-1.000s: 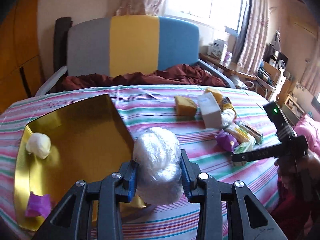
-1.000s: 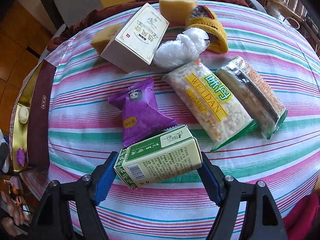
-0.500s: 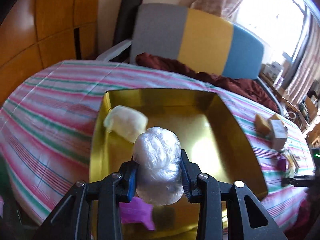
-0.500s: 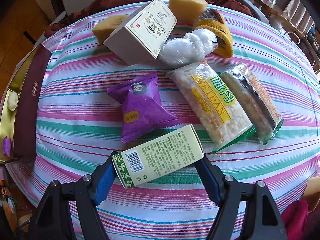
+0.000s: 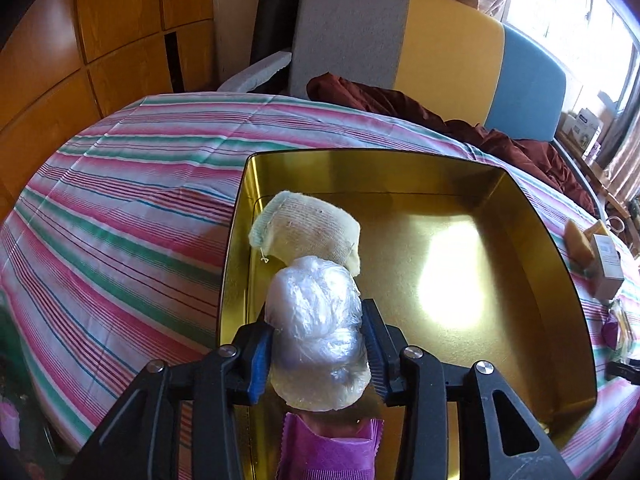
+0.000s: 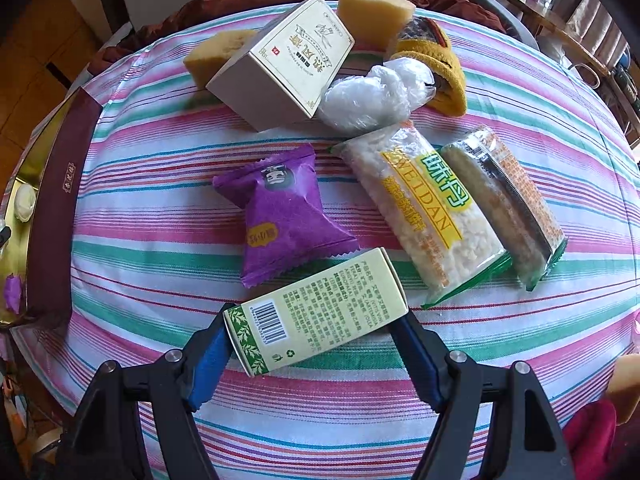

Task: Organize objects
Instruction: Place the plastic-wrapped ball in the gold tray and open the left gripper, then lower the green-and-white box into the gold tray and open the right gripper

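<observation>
My left hand-held gripper (image 5: 318, 346) has the crinkled ball of clear plastic wrap (image 5: 316, 332) between its blue pads, over the shiny gold tray (image 5: 460, 280); its jaws have just been opening, and I cannot tell if the pads still press. Just beyond lies a soft cream knitted roll (image 5: 306, 232). My right hand-held gripper (image 6: 312, 340) clamps a pale green cardboard carton (image 6: 316, 312) over the striped cloth (image 6: 160, 272), near a glossy purple pouch (image 6: 284, 212).
</observation>
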Available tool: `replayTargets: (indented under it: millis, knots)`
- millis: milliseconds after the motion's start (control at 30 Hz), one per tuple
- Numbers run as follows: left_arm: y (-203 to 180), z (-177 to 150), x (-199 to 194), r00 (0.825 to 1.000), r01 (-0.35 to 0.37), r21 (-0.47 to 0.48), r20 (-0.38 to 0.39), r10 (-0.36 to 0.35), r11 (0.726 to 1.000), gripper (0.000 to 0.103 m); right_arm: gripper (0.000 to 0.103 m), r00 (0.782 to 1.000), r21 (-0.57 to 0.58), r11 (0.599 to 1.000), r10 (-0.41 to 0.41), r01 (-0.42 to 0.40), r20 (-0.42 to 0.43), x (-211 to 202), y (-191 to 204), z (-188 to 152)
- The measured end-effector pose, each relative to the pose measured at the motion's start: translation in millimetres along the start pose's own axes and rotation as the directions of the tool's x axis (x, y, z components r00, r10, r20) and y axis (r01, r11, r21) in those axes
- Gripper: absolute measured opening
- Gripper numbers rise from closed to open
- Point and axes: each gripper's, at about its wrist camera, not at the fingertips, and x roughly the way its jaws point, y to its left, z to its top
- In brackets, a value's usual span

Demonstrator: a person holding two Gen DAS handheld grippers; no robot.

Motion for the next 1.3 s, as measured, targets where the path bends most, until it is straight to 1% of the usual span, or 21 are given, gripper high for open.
replayTargets:
  millis: [100,167,300,433,567,700,800,833,867,900,1000,1100,1200,1300]
  knots:
    - [0,-3,-3,1.0,-0.008,0.005,0.012,0.008,1.0,0.056,0.078,1.0,-0.002,1.0,-0.002,0.002,0.0,0,-1,1]
    - [-1,-4,-7,1.0,-0.012,0.009,0.024,0.012,1.0,0.059,0.078,1.0,-0.002,1.0,-0.002,0.002,0.0,0,-1,1]
    - [-1,-8,-25,0.997,-0.018,0.008,0.073,0.017,1.0,0.059,0.078,1.0,-0.004,1.0,-0.005,0.005,0.001,1,-1,1]
    - [2,-17,-47,0.993,-0.018,-0.025,0.118,0.021,1.0,0.06,0.078,1.0,-0.004,1.0,-0.003,0.003,0.004,1,-1,2]
    - [7,-30,-65,0.99,-0.019,-0.048,0.141,0.026,0.999,0.06,0.078,0.999,-0.01,0.999,0.046,-0.046,0.01,-3,2,0]
    - [7,-41,-75,0.989,-0.022,-0.053,0.146,0.03,0.998,0.06,0.078,0.997,-0.052,0.996,0.078,-0.076,0.031,-13,16,-8]
    - [8,-48,-82,0.988,-0.021,-0.058,0.15,0.029,0.998,0.06,0.077,0.992,-0.092,0.991,0.107,-0.101,0.063,-27,41,-19]
    - [8,-49,-84,0.988,-0.019,-0.06,0.154,0.028,0.998,0.06,0.077,0.99,-0.106,0.988,0.119,-0.111,0.078,-33,46,-20]
    - [8,-50,-86,0.987,-0.019,-0.06,0.157,0.028,0.998,0.06,0.077,0.986,-0.12,0.985,0.133,-0.121,0.096,-35,61,-16]
    - [8,-51,-87,0.987,-0.018,-0.059,0.159,0.027,0.998,0.061,0.078,0.982,-0.136,0.982,0.148,-0.132,0.115,-43,66,-17]
    - [8,-55,-91,0.986,-0.014,-0.062,0.167,0.024,0.998,0.061,0.078,0.967,-0.193,0.968,0.193,-0.16,0.168,-60,104,-12]
    - [9,-58,-94,0.985,-0.01,-0.063,0.171,0.021,0.998,0.061,0.078,0.948,-0.26,0.947,0.244,-0.188,0.202,-78,140,-9]
    - [9,-61,-96,0.985,-0.008,-0.062,0.17,0.018,0.998,0.061,0.077,0.928,-0.33,0.918,0.302,-0.221,0.219,-93,175,-7]
    - [11,-65,-98,0.986,-0.006,-0.066,0.169,0.017,0.998,0.061,0.078,0.919,-0.389,0.889,0.337,-0.24,0.203,-92,214,-3]
